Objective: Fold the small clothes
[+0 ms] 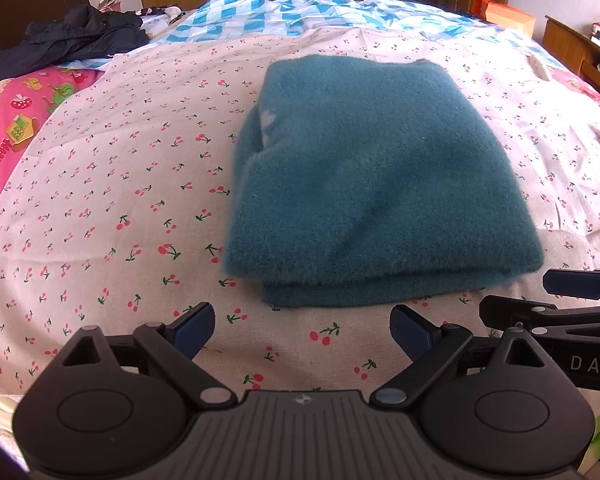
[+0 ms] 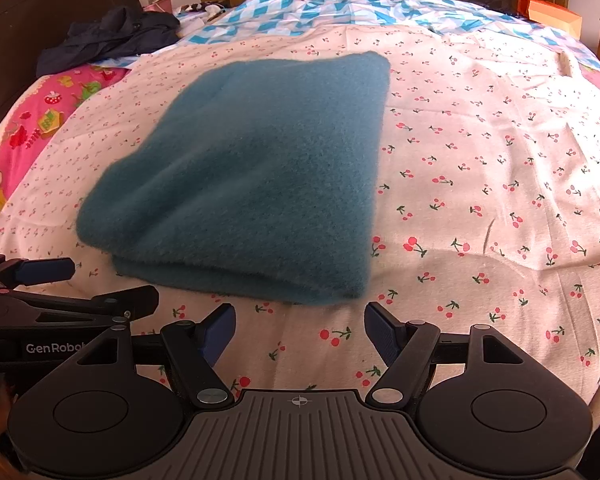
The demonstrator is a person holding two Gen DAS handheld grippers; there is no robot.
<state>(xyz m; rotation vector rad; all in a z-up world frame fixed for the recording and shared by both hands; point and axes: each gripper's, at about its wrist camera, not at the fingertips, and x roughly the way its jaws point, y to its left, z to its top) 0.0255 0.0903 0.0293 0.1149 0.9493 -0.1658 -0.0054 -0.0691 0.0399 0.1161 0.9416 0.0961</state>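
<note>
The fuzzy teal knitted garment [image 1: 380, 184], folded into a thick rectangle, is laid on the cherry-print cotton bedsheet [image 1: 100, 200] just ahead of the left gripper [image 1: 304, 330] and right gripper [image 2: 300, 330] — both spread wide, nothing held — its long axis running away from them.

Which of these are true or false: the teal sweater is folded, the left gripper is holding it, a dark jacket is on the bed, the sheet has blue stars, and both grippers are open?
1. The teal sweater lies folded on the cherry-print sheet. True.
2. The left gripper is holding the sweater. False: its jaws are empty, short of the sweater's near edge.
3. A dark jacket lies at the far left of the bed. True.
4. The sheet under the sweater has blue stars. False: it shows red cherries.
5. Both grippers are open. True: the right gripper also stands open and empty.
</note>
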